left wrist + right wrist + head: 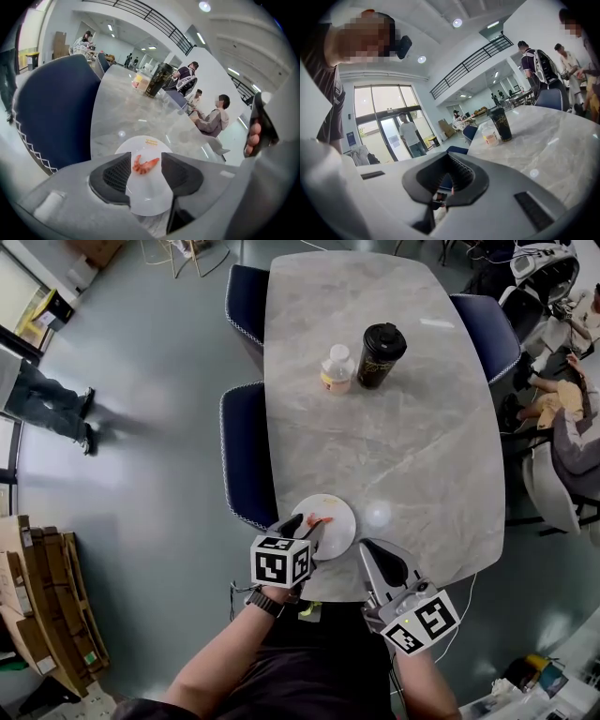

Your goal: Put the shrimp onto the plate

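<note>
In the head view, the white plate (342,532) sits at the near edge of the tabletop (403,446) with the shrimp (319,520) on it. The left gripper (314,532) reaches over the plate's near-left rim. The right gripper (373,557) hangs beside the plate, further from the shrimp.

In the left gripper view, the jaws stand wide apart and grip nothing. The shrimp (145,165) lies loose on the plate (149,194) between them, its long axis running roughly from jaw to jaw. Pulling straight back should clear it.

In the right gripper view, the right gripper (452,190) has its jaw tips closed together, with nothing in them.
</note>
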A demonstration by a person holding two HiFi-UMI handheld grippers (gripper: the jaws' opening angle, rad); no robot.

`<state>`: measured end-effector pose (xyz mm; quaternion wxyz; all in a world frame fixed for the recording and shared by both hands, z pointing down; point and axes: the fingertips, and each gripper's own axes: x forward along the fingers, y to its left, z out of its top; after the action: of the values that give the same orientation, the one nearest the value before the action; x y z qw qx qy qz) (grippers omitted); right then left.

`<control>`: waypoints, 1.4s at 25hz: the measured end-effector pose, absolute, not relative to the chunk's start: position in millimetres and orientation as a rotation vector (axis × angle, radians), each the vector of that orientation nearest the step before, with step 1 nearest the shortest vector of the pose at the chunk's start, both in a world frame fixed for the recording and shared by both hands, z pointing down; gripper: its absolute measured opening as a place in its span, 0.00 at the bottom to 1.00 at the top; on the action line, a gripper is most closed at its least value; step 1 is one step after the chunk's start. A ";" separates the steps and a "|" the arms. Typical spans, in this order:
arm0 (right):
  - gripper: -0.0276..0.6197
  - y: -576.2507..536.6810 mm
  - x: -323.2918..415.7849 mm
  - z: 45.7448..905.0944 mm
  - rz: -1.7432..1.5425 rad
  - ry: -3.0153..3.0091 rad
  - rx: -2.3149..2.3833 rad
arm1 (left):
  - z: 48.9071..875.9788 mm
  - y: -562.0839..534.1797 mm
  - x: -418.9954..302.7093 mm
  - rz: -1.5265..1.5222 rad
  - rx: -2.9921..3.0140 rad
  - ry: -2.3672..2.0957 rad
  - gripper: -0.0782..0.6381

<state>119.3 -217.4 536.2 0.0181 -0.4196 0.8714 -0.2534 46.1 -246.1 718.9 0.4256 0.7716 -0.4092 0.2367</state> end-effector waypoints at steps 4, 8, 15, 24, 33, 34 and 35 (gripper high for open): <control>0.05 -219.1 122.1 535.4 -0.796 2.724 -1.309 | 703.3 -242.2 50.0 0.595 1.979 -1.026 0.34; 0.05 -219.7 122.8 528.6 -0.791 2.766 -1.347 | 670.0 -229.7 54.8 0.615 2.078 -1.022 0.34; 0.05 -214.6 112.8 494.7 -0.751 2.803 -1.374 | 583.0 -214.2 57.2 0.549 2.261 -1.039 0.34; 0.05 -197.6 86.1 437.9 -0.648 2.816 -1.384 | 465.6 -192.9 35.0 0.308 2.426 -1.085 0.12; 0.05 -187.8 71.2 370.8 -0.456 2.811 -1.369 | 374.9 -178.8 32.4 0.119 2.596 -1.132 0.12; 0.05 -185.3 69.6 364.4 -0.446 2.807 -1.371 | 366.4 -176.7 30.5 0.106 2.612 -1.139 0.12; 0.05 -182.8 67.7 358.1 -0.438 2.802 -1.372 | 358.7 -174.8 28.2 0.093 2.623 -1.147 0.12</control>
<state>67.7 -182.8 358.1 -0.0044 -0.4354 0.8894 -0.1390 28.2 -174.8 358.7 0.1383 0.9069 -0.3967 0.0321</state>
